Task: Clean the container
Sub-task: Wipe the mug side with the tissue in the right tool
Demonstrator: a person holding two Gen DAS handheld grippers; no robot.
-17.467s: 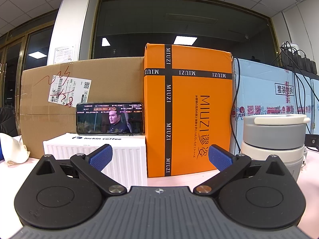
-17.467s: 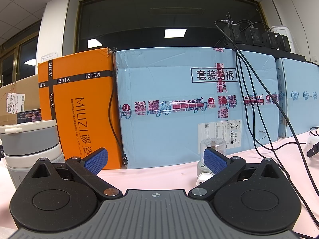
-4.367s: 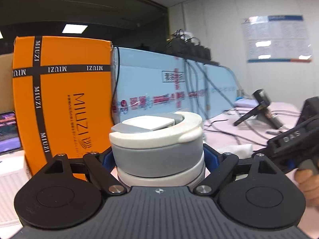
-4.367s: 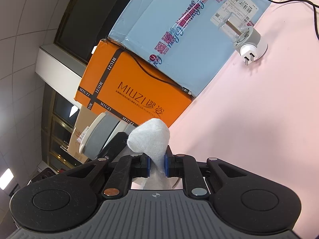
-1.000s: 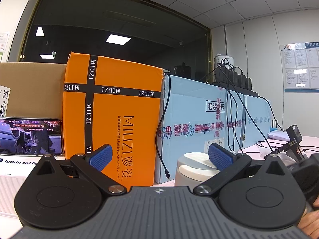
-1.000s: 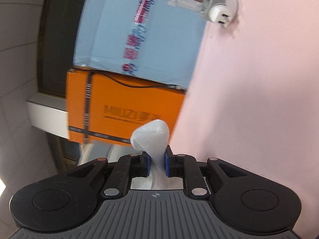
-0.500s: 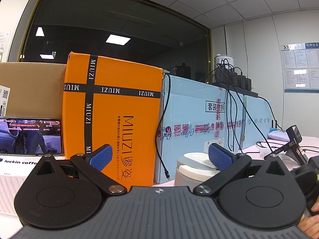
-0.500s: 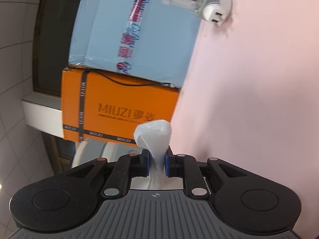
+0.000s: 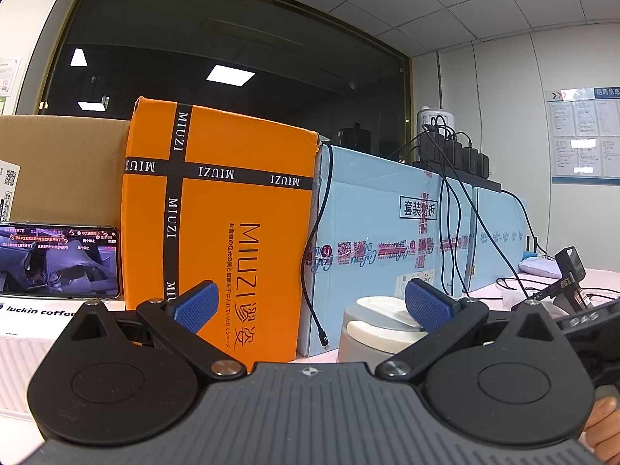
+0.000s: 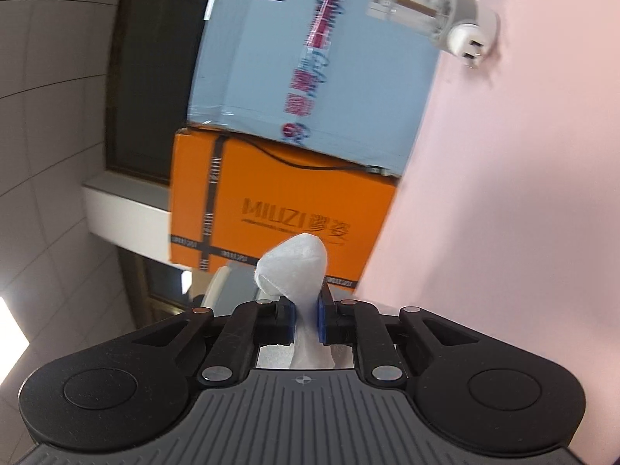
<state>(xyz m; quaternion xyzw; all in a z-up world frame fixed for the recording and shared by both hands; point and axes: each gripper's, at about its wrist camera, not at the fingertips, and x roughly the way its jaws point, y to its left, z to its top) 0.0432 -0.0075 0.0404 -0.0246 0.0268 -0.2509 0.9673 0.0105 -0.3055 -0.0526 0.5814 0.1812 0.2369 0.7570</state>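
- The left gripper [image 9: 310, 302] is pointing level over the pale pink tabletop [image 10: 503, 201], its blue-padded fingers [image 9: 192, 306] spread wide with nothing between them.
- The round grey-and-cream stacked container [image 9: 368, 329] is standing on the table just ahead of that gripper, off to its right-hand finger, which is covering part of the lid; it is sitting close in front of the pale blue cardboard box [image 9: 387, 224] and beside the orange cardboard box printed MIUZI [image 9: 232, 232].
- The right gripper [image 10: 306, 319] is rolled onto its side and is pinching a soft white wad of wipe cloth [image 10: 294, 267] tightly between its pressed-together pads, the rounded end sticking out in front.
- In the right wrist view a sliver of the container's rim is showing just behind the cloth, so the wad is probably nearing or brushing it; contact cannot be confirmed.
- The container looks light, smooth and rigid, likely plastic or silicone, so it may be sliding or tipping under a sideways rub.
- The best hold is looking like a squeeze across the grey middle band, below the cream lid rim, where the wall is straight.
- The cloth is limp and compressible, so it is wiping only where it is pressed firmly.
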